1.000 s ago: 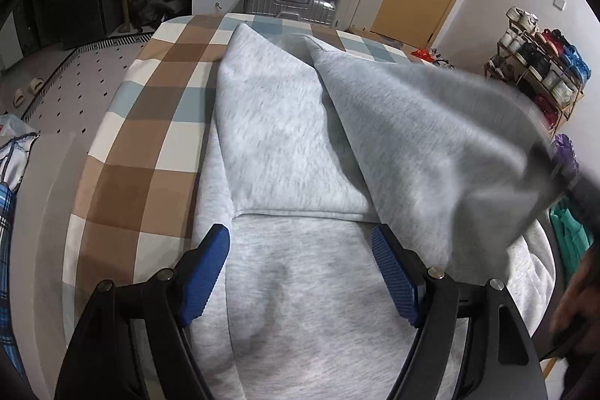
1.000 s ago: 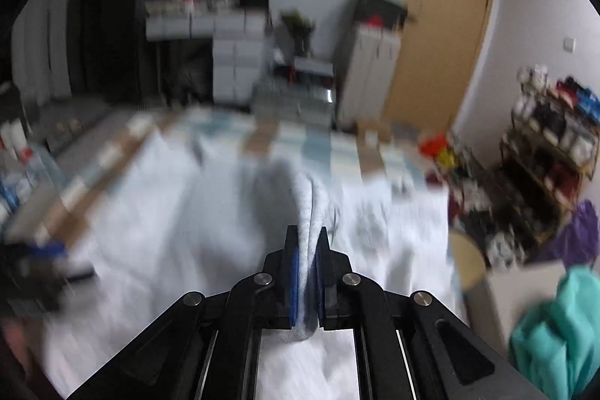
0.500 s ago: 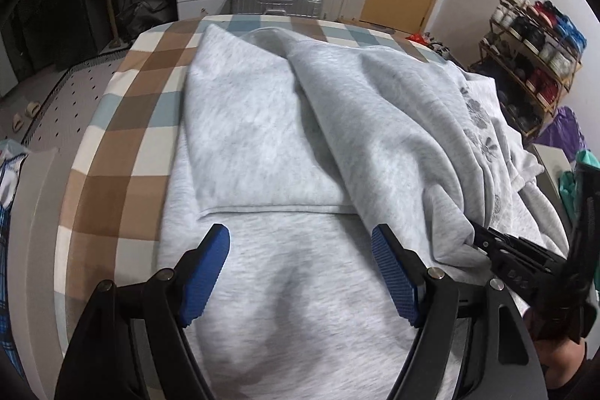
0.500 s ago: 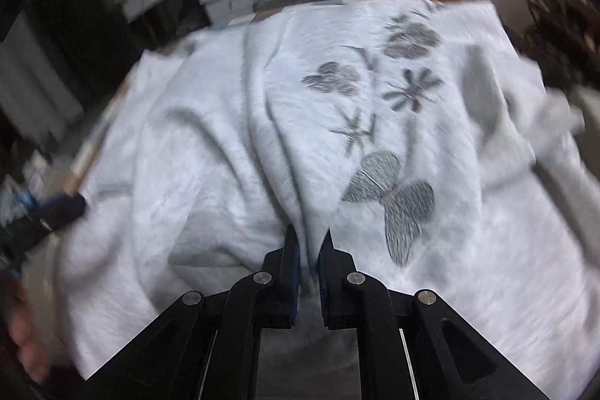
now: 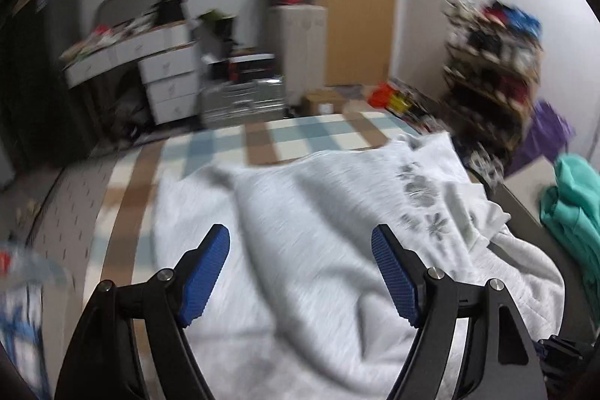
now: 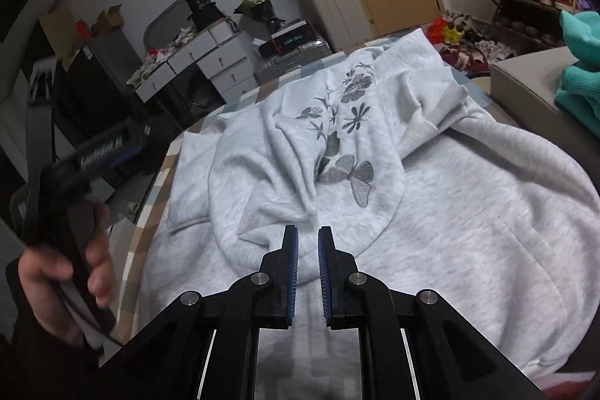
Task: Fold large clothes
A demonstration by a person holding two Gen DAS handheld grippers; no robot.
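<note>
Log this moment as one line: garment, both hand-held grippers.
light grey fleece hoodie with flower-and-butterfly print: sleeve folded across body, on checked bed | left hand-held gripper: open, empty | right hand-held gripper: narrowly open, just released fabric

The left wrist view is smeared by motion: the shoe rack (image 5: 491, 62) at right and the drawers (image 5: 165, 77) at upper left lose all detail. The grey sweatshirt (image 6: 468, 197) runs off the lower right edge of the right wrist view and hides most of the checked bed (image 5: 262, 141).
</note>
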